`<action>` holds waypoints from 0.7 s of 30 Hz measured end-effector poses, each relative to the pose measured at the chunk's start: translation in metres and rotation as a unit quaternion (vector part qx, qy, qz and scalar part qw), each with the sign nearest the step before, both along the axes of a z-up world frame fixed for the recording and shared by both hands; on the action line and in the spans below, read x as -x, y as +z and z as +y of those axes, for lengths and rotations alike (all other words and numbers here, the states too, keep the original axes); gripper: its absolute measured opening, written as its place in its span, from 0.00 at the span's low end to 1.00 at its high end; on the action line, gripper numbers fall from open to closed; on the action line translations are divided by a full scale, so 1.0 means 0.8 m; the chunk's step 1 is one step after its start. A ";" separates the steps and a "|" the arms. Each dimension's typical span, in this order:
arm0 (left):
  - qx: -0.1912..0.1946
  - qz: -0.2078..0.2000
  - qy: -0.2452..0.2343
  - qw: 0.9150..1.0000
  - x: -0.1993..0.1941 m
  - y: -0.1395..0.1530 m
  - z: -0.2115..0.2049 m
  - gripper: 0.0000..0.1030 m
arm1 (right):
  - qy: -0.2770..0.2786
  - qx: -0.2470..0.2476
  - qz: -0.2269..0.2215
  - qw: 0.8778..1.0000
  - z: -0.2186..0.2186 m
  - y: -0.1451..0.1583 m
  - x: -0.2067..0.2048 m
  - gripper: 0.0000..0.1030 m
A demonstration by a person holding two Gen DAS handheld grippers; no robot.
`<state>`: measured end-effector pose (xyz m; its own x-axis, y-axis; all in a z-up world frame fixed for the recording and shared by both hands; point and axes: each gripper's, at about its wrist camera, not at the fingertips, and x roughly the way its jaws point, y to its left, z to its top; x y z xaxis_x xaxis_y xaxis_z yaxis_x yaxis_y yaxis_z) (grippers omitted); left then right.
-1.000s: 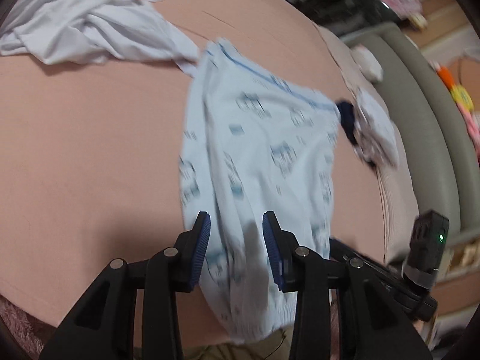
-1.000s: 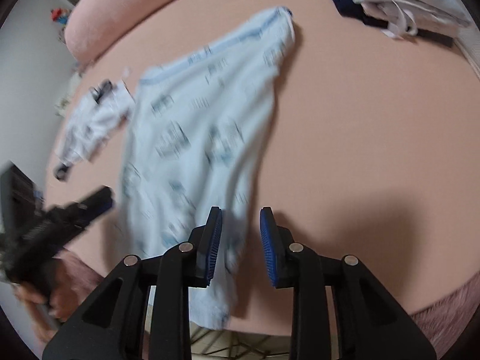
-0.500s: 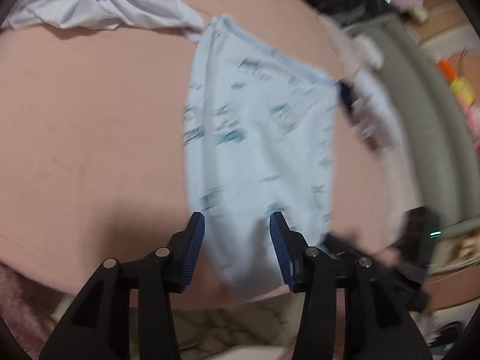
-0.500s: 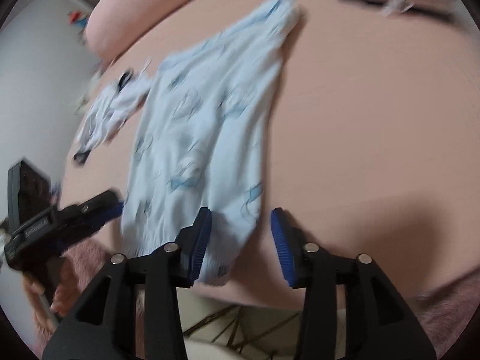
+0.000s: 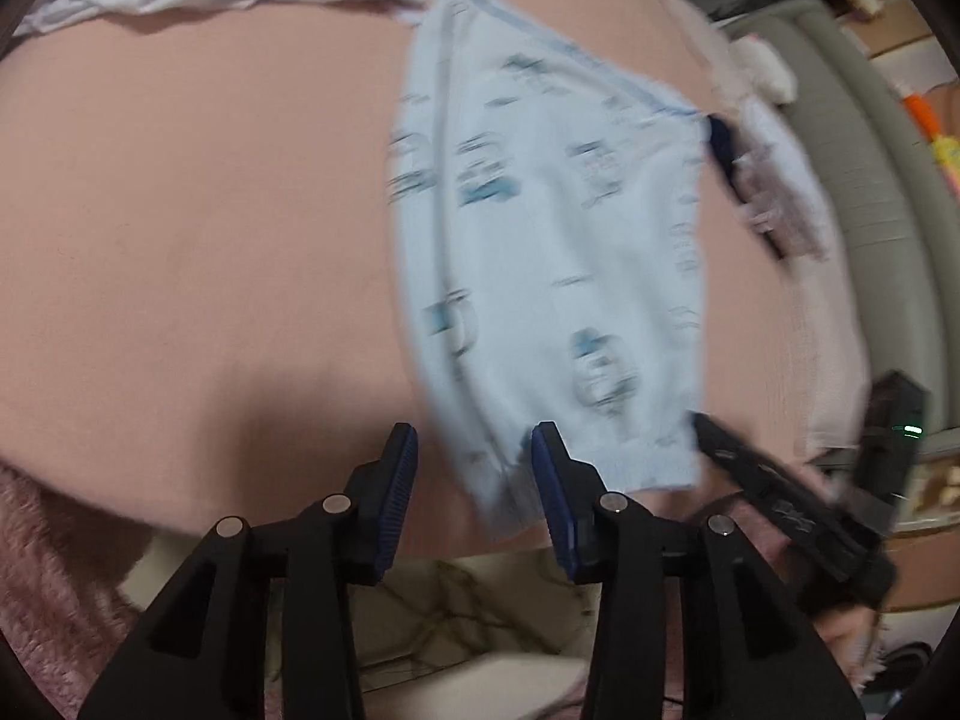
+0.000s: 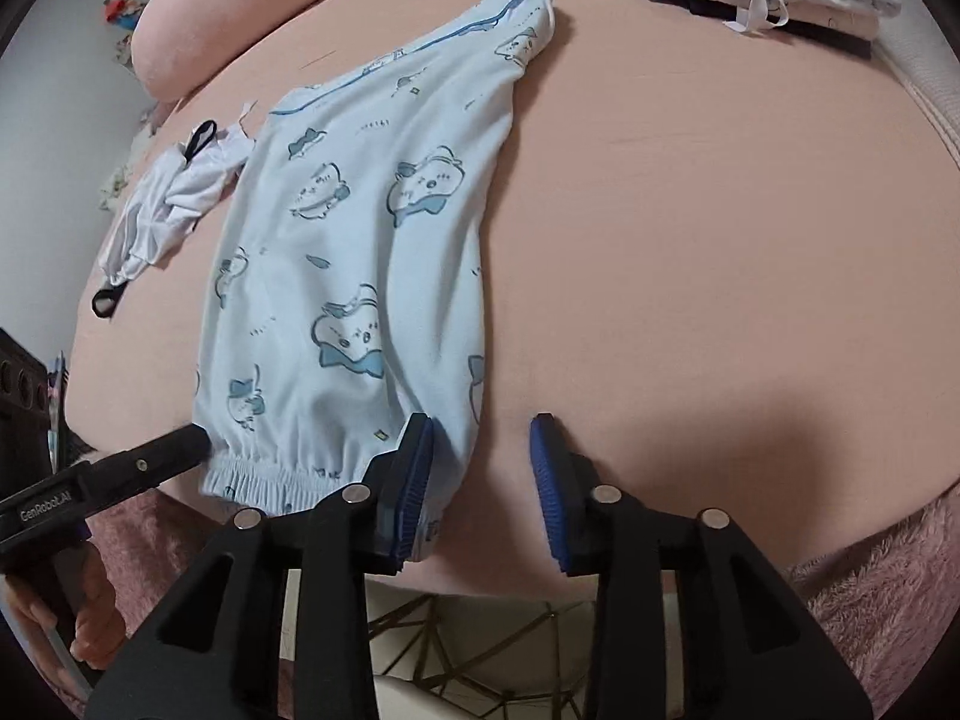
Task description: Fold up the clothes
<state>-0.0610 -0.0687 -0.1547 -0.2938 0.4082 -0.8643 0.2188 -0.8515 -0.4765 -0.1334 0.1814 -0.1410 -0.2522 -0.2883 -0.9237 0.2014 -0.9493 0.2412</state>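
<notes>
Our pale blue cartoon-print cotton trousers [image 6: 360, 252] lie flat lengthwise on the pink bed [image 6: 690, 210], elastic cuffs at the near edge, where we hover left claw [image 5: 474, 468] and right claw [image 6: 483, 462], both wide and empty, ready to pinch.

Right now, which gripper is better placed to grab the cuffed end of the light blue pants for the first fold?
Probably the left gripper: its open jaws straddle the hem of the light blue pants. The right gripper is also open, but only its left finger overlaps the hem; the gap sits over bare bed.
</notes>
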 end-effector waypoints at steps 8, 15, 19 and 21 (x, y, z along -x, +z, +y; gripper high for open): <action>-0.096 0.022 0.011 0.995 -0.001 -0.005 -0.006 0.42 | -0.017 0.070 0.022 0.997 0.025 0.011 -0.017 0.32; -0.106 0.010 -0.003 0.994 -0.007 -0.010 0.000 0.43 | -0.004 0.038 0.000 0.999 -0.007 -0.013 -0.002 0.34; -0.105 0.052 0.026 0.993 -0.016 0.008 -0.016 0.43 | 0.007 0.032 -0.001 0.999 -0.002 -0.011 -0.006 0.34; -0.123 0.068 0.029 0.990 -0.015 0.014 -0.021 0.43 | -0.005 0.053 -0.005 0.999 0.005 -0.013 -0.004 0.34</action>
